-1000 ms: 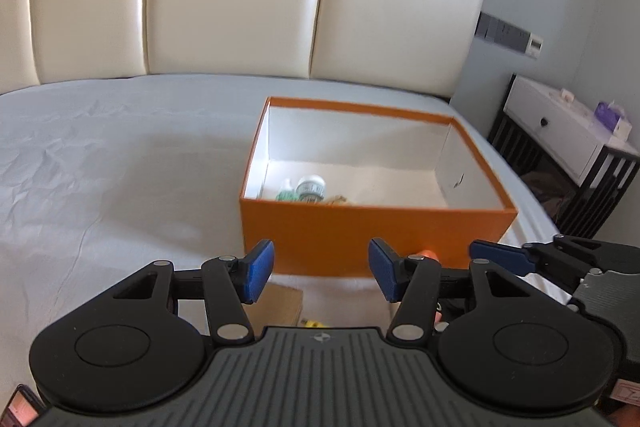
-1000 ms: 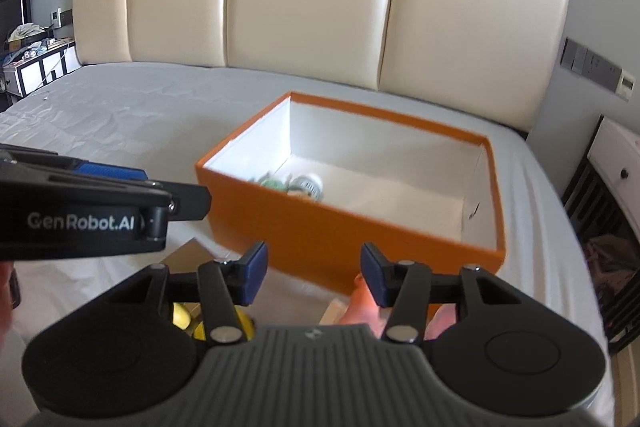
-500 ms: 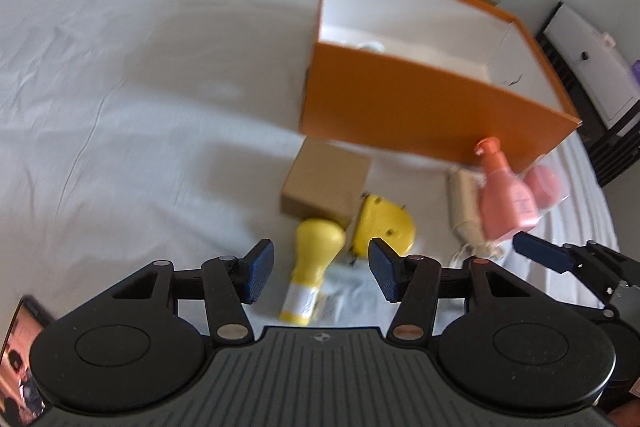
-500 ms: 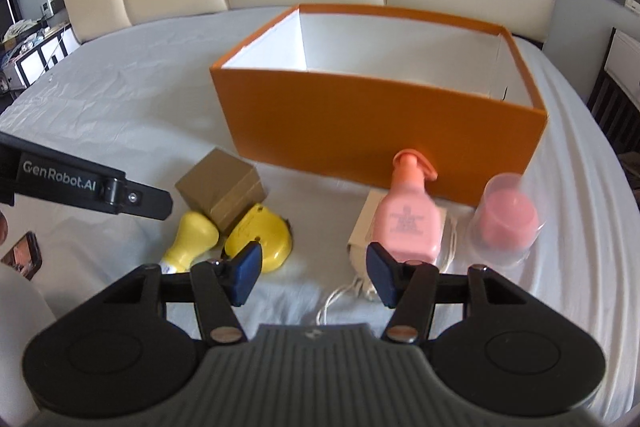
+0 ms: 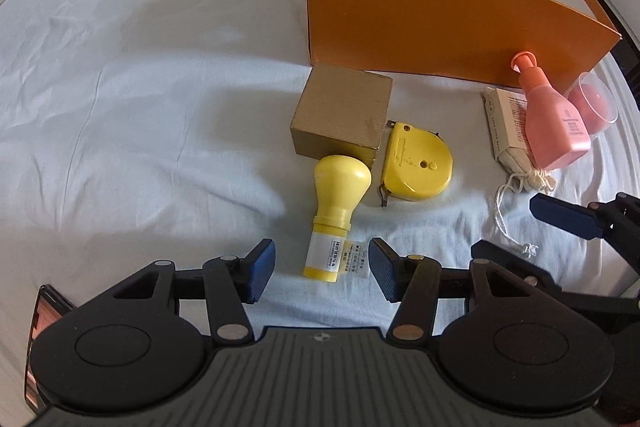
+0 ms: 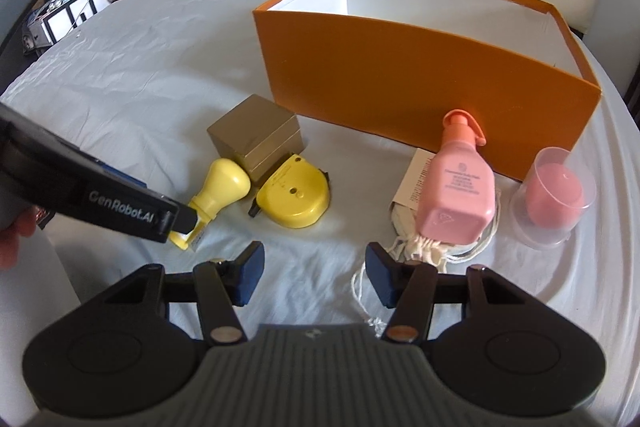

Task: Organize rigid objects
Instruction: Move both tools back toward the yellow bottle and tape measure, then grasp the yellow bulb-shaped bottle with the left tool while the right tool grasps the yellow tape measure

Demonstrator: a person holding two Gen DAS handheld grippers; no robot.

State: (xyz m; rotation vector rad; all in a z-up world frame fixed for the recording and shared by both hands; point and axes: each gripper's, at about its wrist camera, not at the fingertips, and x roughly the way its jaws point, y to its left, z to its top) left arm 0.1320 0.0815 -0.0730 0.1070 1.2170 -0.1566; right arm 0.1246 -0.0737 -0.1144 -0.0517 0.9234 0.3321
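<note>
Wrinkled pale sheet over the bed [image 5: 152,75], soft and creased, carrying everything. Toward the headboard edge: open orange box [image 5: 440,23], stiff card, white inside, straight walls. Just before its near wall, on the left: small brown cardboard cube [image 5: 340,109], matte and square-cornered. Touching the cube's near side: yellow bulb-headed bottle [image 5: 334,211], smooth plastic, lying flat, white label at its narrow end. Just beside it on the right: yellow tape measure [image 5: 418,167], flat with one rounded side, glossy. Toward the bed's right edge: pink pump bottle [image 6: 456,183], smooth, square-based, lying on a white printed carton [image 6: 412,179] with a tangle of white cord [image 6: 416,251]. Beside that, nearest the right edge: clear plastic cup [image 6: 554,195], round, holding something pink.

Left gripper [image 5: 322,269] above the bottle's labelled end, blue pads spread on either side, not touching. Right gripper [image 6: 316,273] spread over bare sheet between tape measure and cord, nothing pinched.

Wide bare sheet to the left of the cube; narrow gaps among the items before the box.
</note>
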